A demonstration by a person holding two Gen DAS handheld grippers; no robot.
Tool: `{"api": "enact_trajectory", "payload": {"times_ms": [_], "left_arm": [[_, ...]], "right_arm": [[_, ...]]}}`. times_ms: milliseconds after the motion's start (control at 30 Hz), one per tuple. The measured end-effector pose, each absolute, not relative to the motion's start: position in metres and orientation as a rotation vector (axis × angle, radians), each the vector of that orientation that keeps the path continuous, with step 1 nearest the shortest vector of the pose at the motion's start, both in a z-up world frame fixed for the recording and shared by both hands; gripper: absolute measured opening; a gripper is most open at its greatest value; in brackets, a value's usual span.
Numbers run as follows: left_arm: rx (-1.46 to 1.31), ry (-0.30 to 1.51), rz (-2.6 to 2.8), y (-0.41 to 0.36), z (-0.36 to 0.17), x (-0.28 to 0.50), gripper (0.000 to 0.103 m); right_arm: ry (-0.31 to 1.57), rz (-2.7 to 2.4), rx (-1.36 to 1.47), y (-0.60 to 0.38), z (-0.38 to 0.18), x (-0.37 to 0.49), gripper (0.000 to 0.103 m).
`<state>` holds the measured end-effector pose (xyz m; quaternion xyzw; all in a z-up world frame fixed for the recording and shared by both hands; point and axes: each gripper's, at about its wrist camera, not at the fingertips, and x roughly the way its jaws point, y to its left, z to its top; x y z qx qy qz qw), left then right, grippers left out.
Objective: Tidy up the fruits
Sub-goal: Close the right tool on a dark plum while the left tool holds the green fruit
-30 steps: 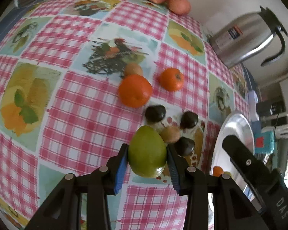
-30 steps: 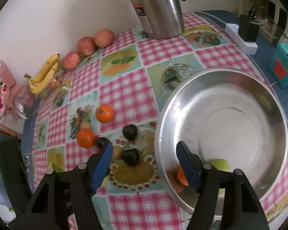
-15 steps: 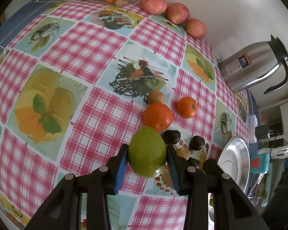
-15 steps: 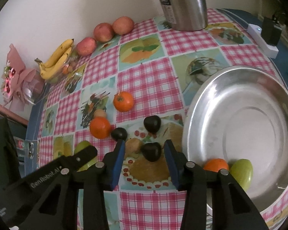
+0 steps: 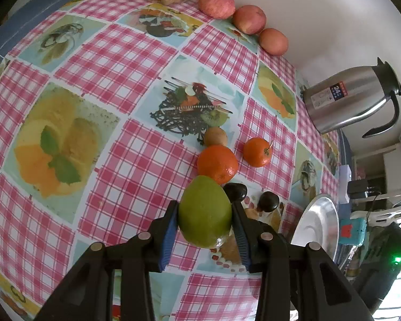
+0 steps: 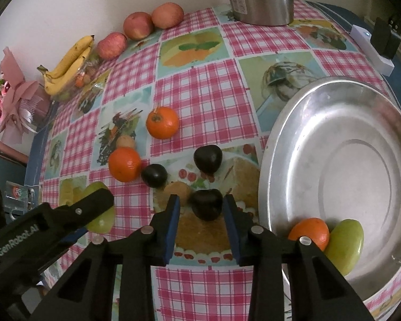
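A pink-checked cloth with fruit prints covers the counter, which stands against a pale wall with a steel jug at the back. The left tool is clamped on a green fruit, its blue pads pressing both sides and holding it above the cloth. The right tool points down over a dark plum; its jaws are closing with the plum between them, and a narrow gap shows on each side. Two more dark plums lie just beyond, beside a small brown fruit, with two oranges farther back. To the right sits a wide metal basin holding an orange and a green fruit at its near edge. Three apples and bananas line the wall.
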<state>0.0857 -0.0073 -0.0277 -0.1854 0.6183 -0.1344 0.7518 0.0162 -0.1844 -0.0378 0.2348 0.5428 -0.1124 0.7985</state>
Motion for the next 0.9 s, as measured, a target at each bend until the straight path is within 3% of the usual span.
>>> {"api": "enact_trajectory", "payload": {"times_ms": [900], "left_arm": [[-0.409, 1.354, -0.296, -0.008, -0.029, 0.087, 0.042]], "right_arm": [[1.202, -0.244, 0.494, -0.183, -0.049, 0.021, 0.028]]}}
